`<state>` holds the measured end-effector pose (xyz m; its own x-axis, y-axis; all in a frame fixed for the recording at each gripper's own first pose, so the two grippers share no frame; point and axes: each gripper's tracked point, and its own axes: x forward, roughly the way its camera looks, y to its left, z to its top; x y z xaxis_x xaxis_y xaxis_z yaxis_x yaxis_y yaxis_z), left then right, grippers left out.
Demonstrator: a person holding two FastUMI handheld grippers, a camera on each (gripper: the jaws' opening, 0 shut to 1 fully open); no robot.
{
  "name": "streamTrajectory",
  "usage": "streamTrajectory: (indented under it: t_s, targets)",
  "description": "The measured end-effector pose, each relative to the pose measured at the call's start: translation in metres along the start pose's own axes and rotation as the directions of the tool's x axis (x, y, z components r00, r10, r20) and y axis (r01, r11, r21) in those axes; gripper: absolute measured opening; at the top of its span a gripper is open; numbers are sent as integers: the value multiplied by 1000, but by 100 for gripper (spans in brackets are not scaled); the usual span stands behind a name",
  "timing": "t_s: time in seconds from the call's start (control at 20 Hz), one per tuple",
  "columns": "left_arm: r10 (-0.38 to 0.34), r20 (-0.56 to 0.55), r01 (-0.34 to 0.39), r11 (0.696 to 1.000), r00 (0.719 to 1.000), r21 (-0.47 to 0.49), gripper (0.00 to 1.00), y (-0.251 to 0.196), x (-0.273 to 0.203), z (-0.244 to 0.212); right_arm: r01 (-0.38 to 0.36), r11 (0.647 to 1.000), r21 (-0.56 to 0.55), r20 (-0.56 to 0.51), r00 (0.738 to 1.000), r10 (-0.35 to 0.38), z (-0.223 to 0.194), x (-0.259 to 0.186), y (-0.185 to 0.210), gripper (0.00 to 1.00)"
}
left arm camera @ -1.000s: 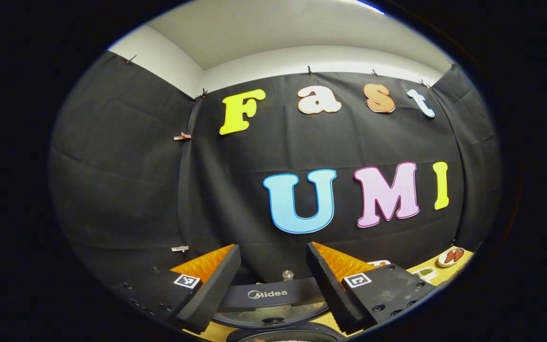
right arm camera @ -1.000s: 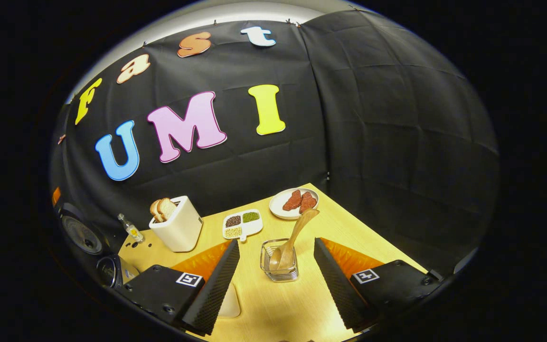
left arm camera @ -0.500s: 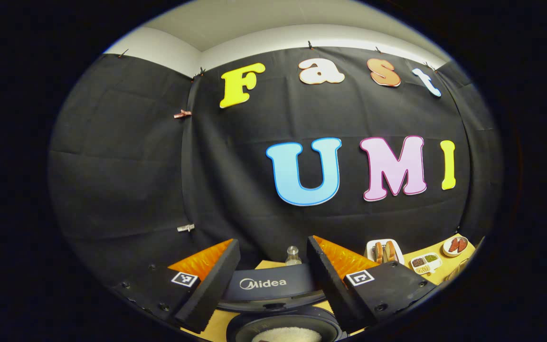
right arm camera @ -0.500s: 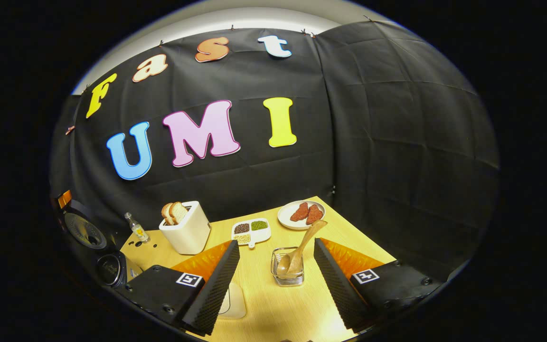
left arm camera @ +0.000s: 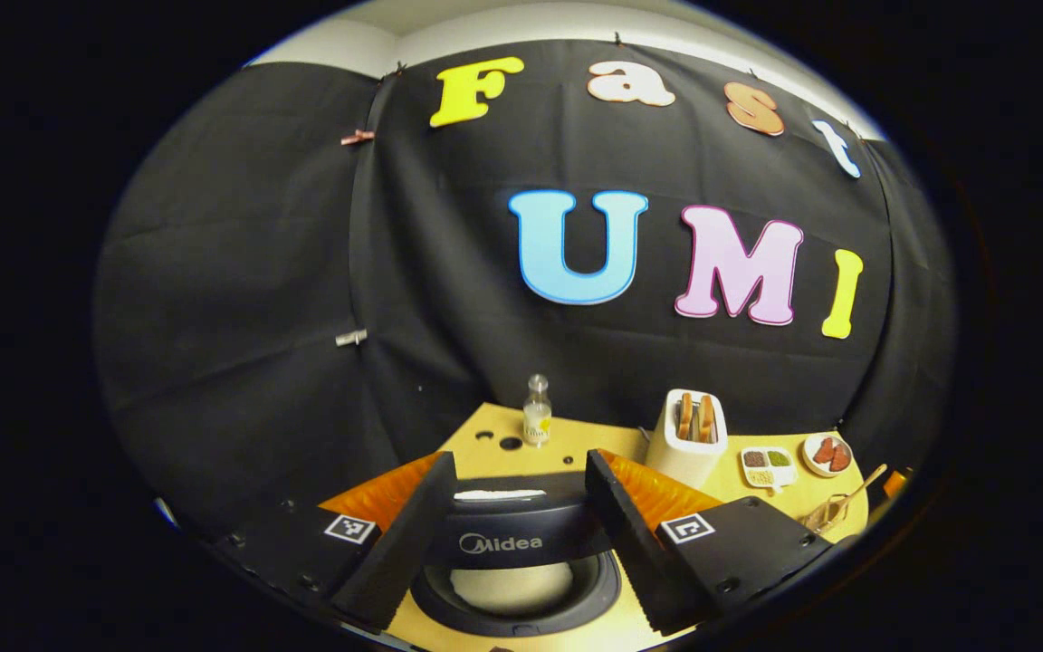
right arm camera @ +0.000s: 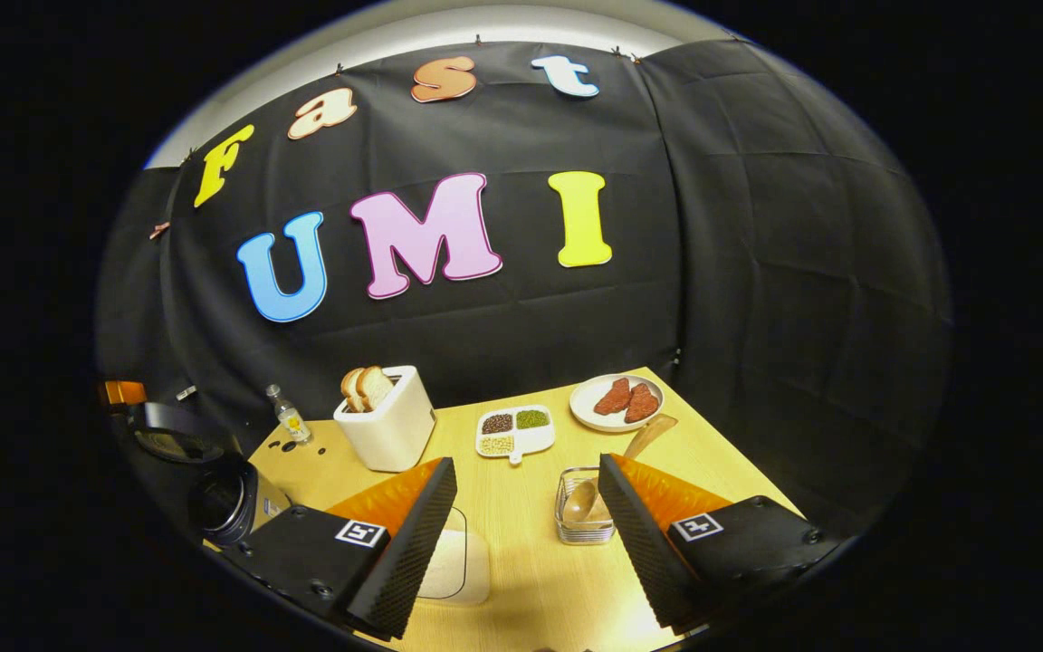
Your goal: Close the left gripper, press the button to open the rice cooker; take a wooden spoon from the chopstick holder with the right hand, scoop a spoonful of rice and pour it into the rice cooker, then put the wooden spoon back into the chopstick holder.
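1 rice cooker (left arm camera: 516,543) | 1 toaster (right arm camera: 386,430) | 1 bottle (right arm camera: 287,422) | 1 wooden spoon (right arm camera: 607,471)

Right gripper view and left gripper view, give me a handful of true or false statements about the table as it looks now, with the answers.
1. The rice cooker has its lid raised. True.
2. The wooden spoon is clamped in the right gripper. False: it stands in the chopstick holder, and the jaws are apart with nothing between them.
3. The toaster has bread slices sticking out of it. True.
4. The left gripper is shut. False: its jaws stand apart.
5. The plate at the far edge of the table holds green beans. False: it holds reddish pieces.
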<state>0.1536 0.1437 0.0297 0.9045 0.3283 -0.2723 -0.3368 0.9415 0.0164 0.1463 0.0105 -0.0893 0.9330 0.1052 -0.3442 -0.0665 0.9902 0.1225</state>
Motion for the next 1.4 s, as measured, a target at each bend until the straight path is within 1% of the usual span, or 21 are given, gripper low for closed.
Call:
streamTrajectory:
  t_s: [0.1,0.15,0.3,0.5,0.6,0.75,0.95,1.15,1.25,1.4]
  targets:
    - [-3,-29,2,999,1000,-43,99,-2,-7,-17,-12,1000,-9,-9,1000,12,-3,1,0,98]
    - [0,-43,-2,999,999,-48,99,-3,-10,-28,-21,1000,-10,-17,1000,20,-6,2,1,98]
    - [20,-98,-22,999,995,-26,98,-6,-15,-63,-44,999,-20,-41,998,44,-12,4,2,99]
    - [30,-147,-37,998,989,-42,99,-8,-16,-98,-68,997,-29,-69,995,66,-20,10,3,98]
    - [36,-156,-41,999,987,-26,99,-8,-14,-114,-82,996,-37,-76,994,79,-21,11,4,99]
    - [41,-170,-37,999,985,29,99,-9,-9,-138,-99,994,-44,-83,992,95,-25,12,2,99]
    - [31,-195,-25,999,980,31,99,-7,-4,-162,-125,991,-41,-84,989,121,-26,11,0,99]
    - [53,-158,-44,997,986,61,100,-8,-3,-164,-145,989,-16,-92,985,143,-31,11,-8,99]
    - [64,-159,-58,997,985,41,100,-6,-2,-167,-160,987,2,-94,983,159,-31,12,-13,99]
    - [90,-164,-85,996,982,41,100,-7,-1,-174,-182,983,3,-99,978,181,-36,16,-22,98]
